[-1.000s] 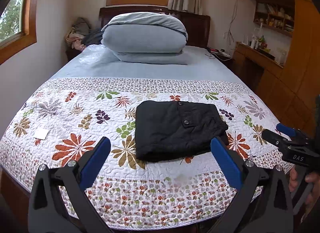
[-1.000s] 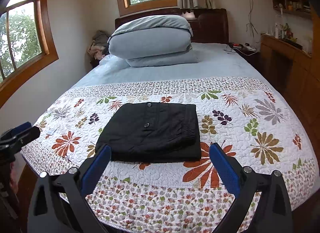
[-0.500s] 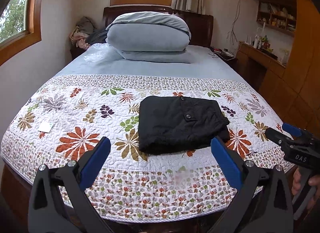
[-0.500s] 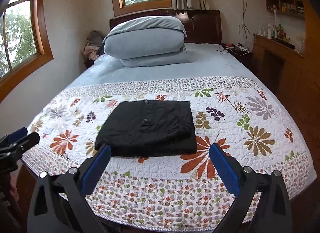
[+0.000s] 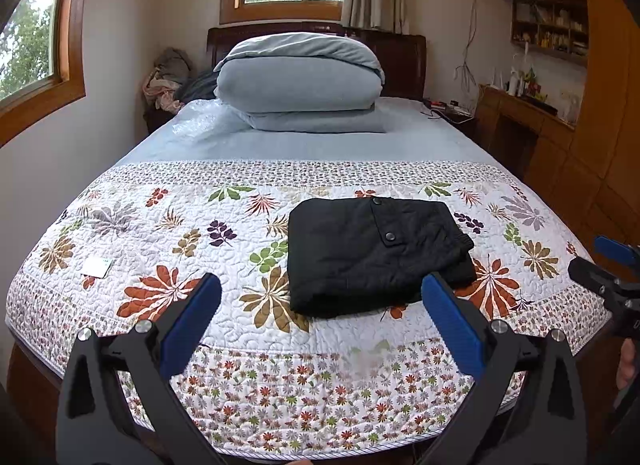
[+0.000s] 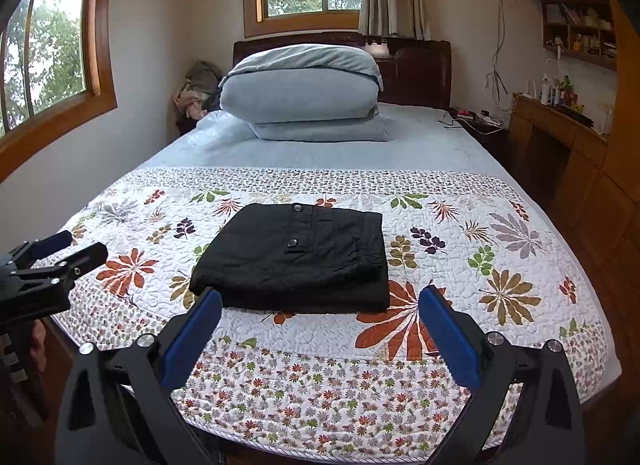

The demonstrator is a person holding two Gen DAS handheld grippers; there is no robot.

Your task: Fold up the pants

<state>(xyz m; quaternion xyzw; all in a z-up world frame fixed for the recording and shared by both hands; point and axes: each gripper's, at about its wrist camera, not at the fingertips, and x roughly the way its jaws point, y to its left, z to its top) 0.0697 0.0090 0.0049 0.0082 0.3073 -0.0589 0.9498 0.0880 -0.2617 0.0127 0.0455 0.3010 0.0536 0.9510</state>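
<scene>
**On the bed, the pants look all folded**

On the left side of the bed, a small white card lies on the flowery quilt. Near it, low down by the bed's edge, the left gripper hangs in the air. Its blue fingers are spread wide apart and hold nothing.

Next, in the middle of the quilt, sit the black pants. They are folded into a neat, thick square. Two round buttons show on top. No leg sticks out.

To the right, the right gripper is also back from the bed, not touching the pants. Its fingers are spread wide too, and empty.

Far back, big grey pillows are piled at the head of the bed.

I think the folding is done. Nothing looks left to do, except maybe patting the pile flat.
</scene>
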